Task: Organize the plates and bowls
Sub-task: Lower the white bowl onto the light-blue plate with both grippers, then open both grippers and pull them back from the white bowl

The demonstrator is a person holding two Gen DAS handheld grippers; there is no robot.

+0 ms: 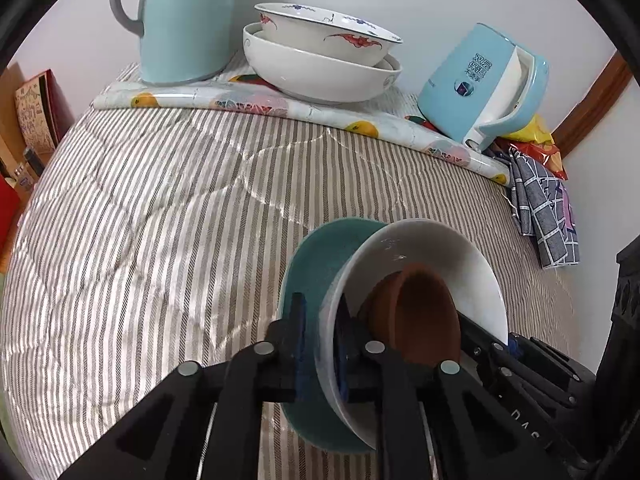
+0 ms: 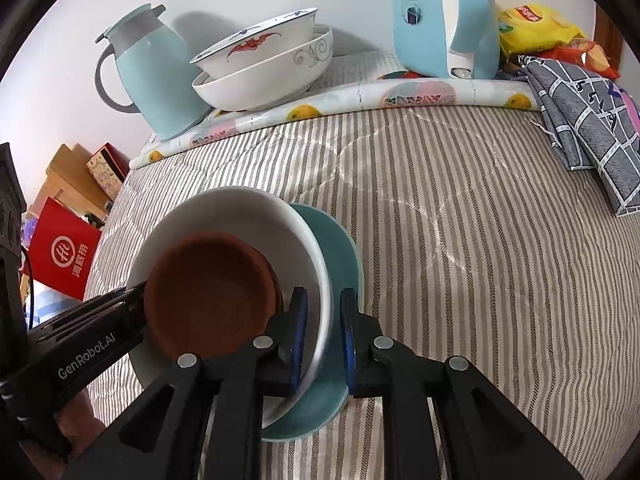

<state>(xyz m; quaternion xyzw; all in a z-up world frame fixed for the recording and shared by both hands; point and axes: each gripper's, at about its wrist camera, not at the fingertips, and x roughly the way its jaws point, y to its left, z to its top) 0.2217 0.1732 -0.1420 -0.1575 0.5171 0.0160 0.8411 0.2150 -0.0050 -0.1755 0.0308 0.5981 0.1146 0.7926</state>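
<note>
Both the left gripper [image 1: 320,344] and right gripper [image 2: 324,336] clamp the nested white bowl [image 2: 240,208], teal plate [image 2: 340,248] and brown bowl [image 2: 208,288], while stacked patterned bowls [image 1: 320,60], a thermos jug [image 1: 184,20] and a kettle [image 1: 480,84] line the striped cloth's [image 1: 160,200] far edge.

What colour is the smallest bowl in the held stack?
Reddish brown, like terracotta; the right wrist view shows it best.

Finish notes
White bowl [image 2: 240,216] glossy ceramic; brown dish [image 2: 208,284] matt; striped cover [image 1: 160,200] quilted cloth with sheen.

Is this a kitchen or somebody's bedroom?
Probably a room at home, not clearly a kitchen: a striped quilt covers the surface, with stacked bowls, a blue kettle and snack bags by the wall.
</note>
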